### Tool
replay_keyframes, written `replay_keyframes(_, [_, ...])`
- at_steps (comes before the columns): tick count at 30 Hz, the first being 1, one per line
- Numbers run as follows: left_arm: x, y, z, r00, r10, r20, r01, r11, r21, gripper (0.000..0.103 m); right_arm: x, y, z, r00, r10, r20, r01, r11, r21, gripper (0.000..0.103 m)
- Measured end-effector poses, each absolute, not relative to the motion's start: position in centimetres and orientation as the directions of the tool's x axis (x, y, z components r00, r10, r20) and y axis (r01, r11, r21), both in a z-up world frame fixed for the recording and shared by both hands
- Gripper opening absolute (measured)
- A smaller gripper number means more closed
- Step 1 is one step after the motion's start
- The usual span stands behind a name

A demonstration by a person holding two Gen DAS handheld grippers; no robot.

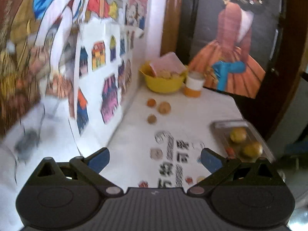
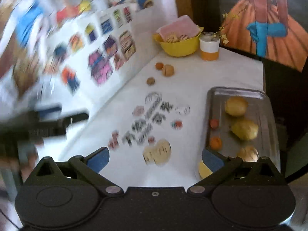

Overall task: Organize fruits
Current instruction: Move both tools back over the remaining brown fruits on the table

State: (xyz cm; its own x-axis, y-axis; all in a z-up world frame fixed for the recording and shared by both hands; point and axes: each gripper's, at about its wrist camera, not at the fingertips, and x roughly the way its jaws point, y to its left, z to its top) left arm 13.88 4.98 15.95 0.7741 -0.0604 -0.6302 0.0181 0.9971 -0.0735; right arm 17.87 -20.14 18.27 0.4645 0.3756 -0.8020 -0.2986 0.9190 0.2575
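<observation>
Toward twelve o'clock on the white tablecloth [image 2: 192,73], three loose fruits are waiting near the picture-covered wall: a small orange fruit [image 2: 159,65], a larger tan round fruit [image 2: 168,70] touching or just beside it at its four o'clock, and a small brown fruit [image 2: 150,81] sitting apart, nearer the cameras. At two o'clock the metal tray [image 2: 267,115] is already holding several fruits, among them a yellow fruit [image 2: 236,105] at its far end and another yellowish one [image 2: 244,129] behind it (motion blur is hiding finer detail). Both tools are hovering above the cloth: the left gripper [image 1: 155,156] is standing with its fingers wide apart and nothing between them, and the right gripper [image 2: 155,156] is likewise spread and carrying nothing. Judging from their size, the loose fruits are looking light, round and ready to roll, probably firm-skinned yet bruisable, so each would best be taken across its widest middle with gentle pressure, pads on opposite sides. A yellow bowl [image 2: 181,48] and an orange-and-white jar [image 2: 209,47] are standing at the far end, well apart from the tray.
</observation>
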Motion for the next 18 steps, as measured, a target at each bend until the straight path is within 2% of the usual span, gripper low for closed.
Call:
replay_keyframes(5, [18.4,3.7,17.4,0.789,-0.015,-0.614,0.006,1.0,-0.017,0.103,26.8,-18.0,22.0,0.53,0.319,-0.786,-0.292,0.939,0.184,0.102])
replay_keyframes(9, [23.2,2.8,17.5,0.793,0.015,-0.61,-0.017,1.0,0.003,0.103,33.0,-16.4,22.2,0.547,0.34,-0.765,-0.315,0.93,0.188,0.102])
replay_keyframes(15, [29.5,2.3,13.4,0.761,0.002,-0.649,-0.042,0.998,-0.046,0.103,40.0,-14.2,16.6,0.487,0.403,-0.775,-0.375,0.898,0.231,0.102])
replay_keyframes(18, [32.0,2.8,10.2,0.72,-0.03,-0.693,-0.052,0.994,-0.096,0.102,42.1,-13.2,13.0,0.512,0.405,-0.757,-0.447,0.879,0.167,0.102])
